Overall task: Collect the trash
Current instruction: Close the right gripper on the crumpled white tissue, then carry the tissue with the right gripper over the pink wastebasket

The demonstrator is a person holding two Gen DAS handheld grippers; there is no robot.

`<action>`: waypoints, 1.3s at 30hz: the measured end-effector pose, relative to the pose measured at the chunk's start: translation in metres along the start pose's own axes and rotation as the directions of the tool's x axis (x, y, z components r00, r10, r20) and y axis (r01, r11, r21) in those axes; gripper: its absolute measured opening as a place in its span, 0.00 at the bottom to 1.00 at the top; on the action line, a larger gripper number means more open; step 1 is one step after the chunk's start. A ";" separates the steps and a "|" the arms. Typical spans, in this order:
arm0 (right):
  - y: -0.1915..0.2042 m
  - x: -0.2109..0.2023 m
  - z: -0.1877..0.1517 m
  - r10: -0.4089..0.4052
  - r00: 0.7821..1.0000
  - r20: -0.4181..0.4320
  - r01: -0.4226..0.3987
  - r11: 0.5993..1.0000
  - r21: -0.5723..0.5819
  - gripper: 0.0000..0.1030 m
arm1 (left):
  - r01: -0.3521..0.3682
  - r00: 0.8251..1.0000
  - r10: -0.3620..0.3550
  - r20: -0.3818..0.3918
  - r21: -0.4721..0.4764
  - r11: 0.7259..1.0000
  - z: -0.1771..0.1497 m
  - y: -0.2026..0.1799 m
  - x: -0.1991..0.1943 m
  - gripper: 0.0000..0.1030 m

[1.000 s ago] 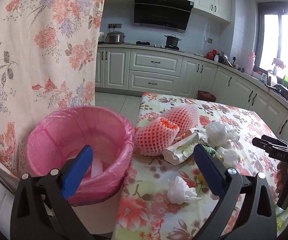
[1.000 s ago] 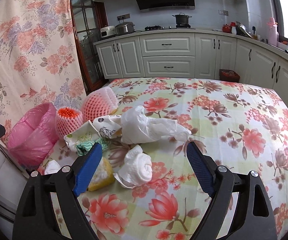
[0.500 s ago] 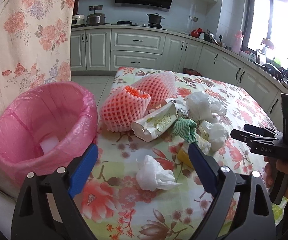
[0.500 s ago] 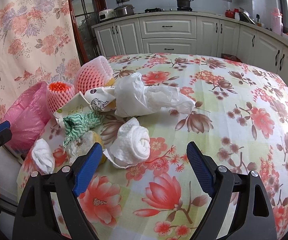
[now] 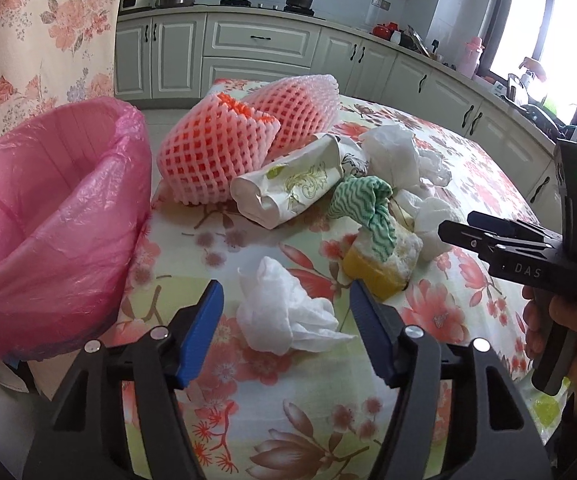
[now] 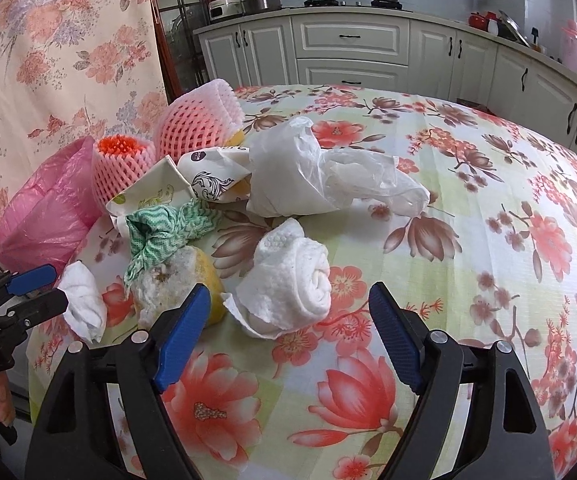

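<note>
My left gripper [image 5: 286, 312] is open, its blue pads on either side of a crumpled white tissue [image 5: 284, 314] on the floral tablecloth. My right gripper [image 6: 290, 312] is open, straddling a rolled white paper towel [image 6: 288, 280]. The pink-lined trash bin [image 5: 48, 216] stands at the table's left edge. Other trash lies between: two pink foam fruit nets [image 5: 216, 152], a crushed paper cup [image 5: 288, 188], a green-white cloth [image 5: 364, 208] on a yellow peel [image 5: 384, 260], and a white plastic bag [image 6: 308, 172].
The table [image 6: 488, 240] has a floral cloth and extends right. A floral curtain [image 5: 28, 40] hangs left, behind the bin. White kitchen cabinets [image 5: 268, 48] and a counter run along the back. The right gripper's body [image 5: 528, 256] shows in the left wrist view.
Both grippers have moved forward and down toward the trash. The left now brackets the crumpled tissue; the right now brackets the rolled paper towel. Both remain open.
</note>
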State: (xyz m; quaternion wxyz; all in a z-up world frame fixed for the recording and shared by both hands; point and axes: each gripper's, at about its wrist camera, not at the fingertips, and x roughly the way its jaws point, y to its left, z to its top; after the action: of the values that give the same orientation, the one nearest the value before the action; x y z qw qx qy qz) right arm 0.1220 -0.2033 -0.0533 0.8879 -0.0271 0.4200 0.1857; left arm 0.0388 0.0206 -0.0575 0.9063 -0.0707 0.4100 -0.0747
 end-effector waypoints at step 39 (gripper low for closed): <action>-0.007 0.005 0.001 0.015 1.000 -0.025 -0.014 1.000 0.018 0.26 | 0.035 0.999 -0.034 -0.041 0.041 0.999 0.000 -0.013 0.006 0.25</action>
State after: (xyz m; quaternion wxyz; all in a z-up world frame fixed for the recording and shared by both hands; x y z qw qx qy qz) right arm 0.1278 -0.2082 -0.0572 0.8814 -0.0186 0.4329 0.1881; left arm 0.0420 0.0070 -0.0595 0.8977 -0.0575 0.4251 -0.1002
